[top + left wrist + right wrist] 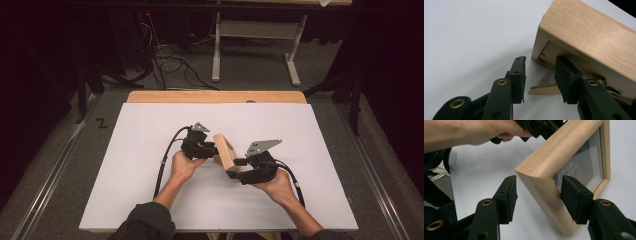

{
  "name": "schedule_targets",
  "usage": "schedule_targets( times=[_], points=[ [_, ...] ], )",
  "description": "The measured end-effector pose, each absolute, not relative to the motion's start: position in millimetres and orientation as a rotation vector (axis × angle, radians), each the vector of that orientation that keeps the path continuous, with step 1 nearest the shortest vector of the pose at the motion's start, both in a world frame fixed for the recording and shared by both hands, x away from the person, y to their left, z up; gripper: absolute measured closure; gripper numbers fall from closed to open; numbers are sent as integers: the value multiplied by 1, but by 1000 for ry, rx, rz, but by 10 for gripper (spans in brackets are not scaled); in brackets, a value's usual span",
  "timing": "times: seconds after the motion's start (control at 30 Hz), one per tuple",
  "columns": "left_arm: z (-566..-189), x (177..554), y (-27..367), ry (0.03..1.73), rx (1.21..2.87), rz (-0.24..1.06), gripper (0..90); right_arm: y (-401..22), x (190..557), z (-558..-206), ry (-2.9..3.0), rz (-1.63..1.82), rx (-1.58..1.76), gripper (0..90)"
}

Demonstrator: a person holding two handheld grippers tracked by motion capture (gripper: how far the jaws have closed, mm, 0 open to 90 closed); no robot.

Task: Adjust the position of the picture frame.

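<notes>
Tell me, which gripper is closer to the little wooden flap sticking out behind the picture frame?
Left. The left gripper has its jaws right beside the wooden flap at the picture frame's back. The right gripper straddles the frame's front corner, jaws open.

White sheet [150, 165] covered most of the wooden table [215, 96], mid-frame. Grey carpet floor [250, 75] beyond it, upper frame. White desk legs [216, 50] upper centre, loose cables [170, 62] upper left.

Wooden frame [226, 151] between 2 tongs
</notes>
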State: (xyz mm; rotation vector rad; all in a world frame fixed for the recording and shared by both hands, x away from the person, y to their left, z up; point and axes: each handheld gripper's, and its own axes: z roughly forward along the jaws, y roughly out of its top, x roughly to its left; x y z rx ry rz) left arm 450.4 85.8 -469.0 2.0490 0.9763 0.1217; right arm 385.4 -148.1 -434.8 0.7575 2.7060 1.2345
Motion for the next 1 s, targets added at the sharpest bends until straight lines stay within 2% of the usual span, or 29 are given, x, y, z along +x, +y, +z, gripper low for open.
schedule_targets(
  times=[0.2,0.37,0.63,1.0],
  points=[
    [-466,448,90,1003,2066,142,580,-158,385,-437,2704,1230,757,476],
    [-458,439,93,989,2099,168,519,-169,381,-437,2681,1264,773,477],
    [-437,413,90,944,2123,192,453,-187,383,-453,2634,1267,865,565],
    [-428,392,82,894,2186,144,382,-177,385,-471,2664,1154,832,591]
  ],
)
